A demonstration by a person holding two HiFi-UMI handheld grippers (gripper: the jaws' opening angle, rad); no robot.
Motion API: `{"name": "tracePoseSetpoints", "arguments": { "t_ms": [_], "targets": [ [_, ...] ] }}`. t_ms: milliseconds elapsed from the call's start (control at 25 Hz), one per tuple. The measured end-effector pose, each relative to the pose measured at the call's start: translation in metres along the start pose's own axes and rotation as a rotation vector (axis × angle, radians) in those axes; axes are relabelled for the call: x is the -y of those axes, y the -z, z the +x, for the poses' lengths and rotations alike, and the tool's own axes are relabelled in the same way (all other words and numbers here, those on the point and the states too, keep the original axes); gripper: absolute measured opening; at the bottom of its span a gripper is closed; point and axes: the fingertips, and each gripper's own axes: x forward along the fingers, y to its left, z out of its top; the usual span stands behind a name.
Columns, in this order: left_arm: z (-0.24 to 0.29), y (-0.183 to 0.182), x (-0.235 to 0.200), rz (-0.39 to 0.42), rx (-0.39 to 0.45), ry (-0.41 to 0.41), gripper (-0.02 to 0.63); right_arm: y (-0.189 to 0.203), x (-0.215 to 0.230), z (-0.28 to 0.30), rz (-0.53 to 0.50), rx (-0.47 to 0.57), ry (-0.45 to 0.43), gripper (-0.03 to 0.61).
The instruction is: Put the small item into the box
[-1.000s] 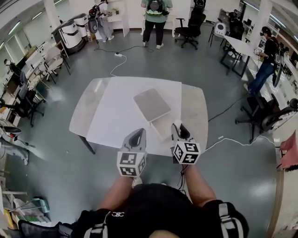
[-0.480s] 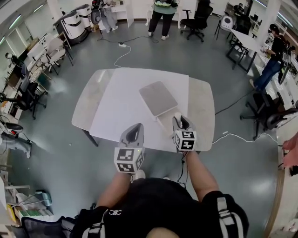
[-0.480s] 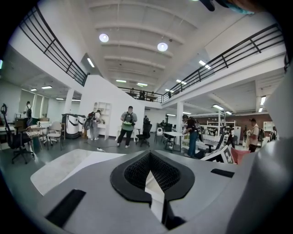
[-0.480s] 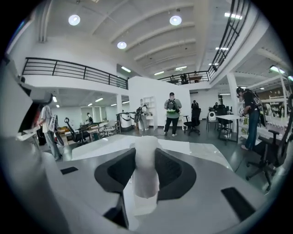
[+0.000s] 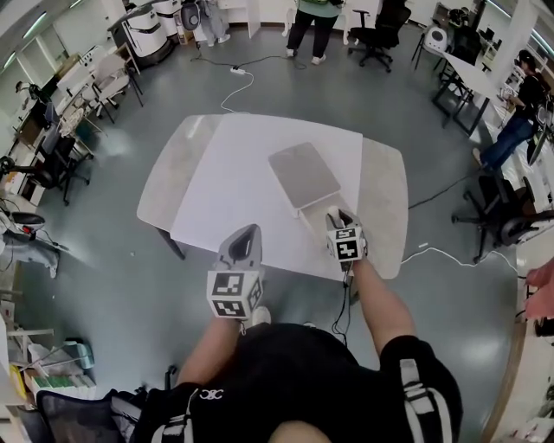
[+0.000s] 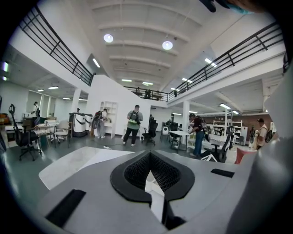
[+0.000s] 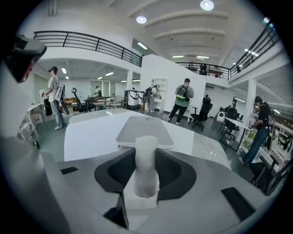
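Big open hall, grey floor (image 5: 104,285) all round, and a pale counter (image 5: 385,199) in the middle with a white sheet (image 5: 234,190) over most of it. On that sheet lies the box (image 5: 303,173), flat and grey on top, and everything else is placed from there.

Right tool (image 5: 336,216) first: its tip is right up at the box's near corner in the head view, with its marker cube (image 5: 346,247) trailing behind. From the right gripper view it's plain that the jaws stand apart and are clamped on the item (image 7: 146,173). It's a small whitish, cloudy cylinder standing upright between the black pads, with its top poking above them. So the item is in that tool's grip, not in the box. The box (image 7: 144,130) sits straight ahead of it, just beyond, its grey top looking closed from here. I can't tell whether the item touches the box.

Left tool (image 5: 247,232) now: it's well clear of the box, off to the box's left and nearer the person, over the sheet's near edge. In its own view the left tool (image 6: 147,155) has its jaws brought together, tips meeting, nothing gripped.

Beyond the box, people (image 5: 316,13) stand on the far side of the hall beside office chairs (image 5: 381,22). A white cable (image 5: 450,260) trails over the floor to the box's right.
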Motion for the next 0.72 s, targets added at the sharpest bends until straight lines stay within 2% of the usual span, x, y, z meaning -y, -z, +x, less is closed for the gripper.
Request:
{"name": "tracePoseSetpoints", "arguments": {
  "t_ms": [200, 280, 720],
  "targets": [
    [-0.005, 0.003, -0.009, -0.001, -0.012, -0.013, 0.005, 0.015, -0.007, 0.026, -0.178, -0.103, -0.030, 0.130],
    [-0.006, 0.004, -0.012, -0.005, -0.017, -0.019, 0.005, 0.021, -0.006, 0.034, -0.221, -0.144, -0.035, 0.130],
    [-0.003, 0.009, -0.024, -0.029, -0.030, -0.044, 0.005, 0.059, 0.000, 0.059, -0.259, -0.347, -0.084, 0.137]
  ]
}}
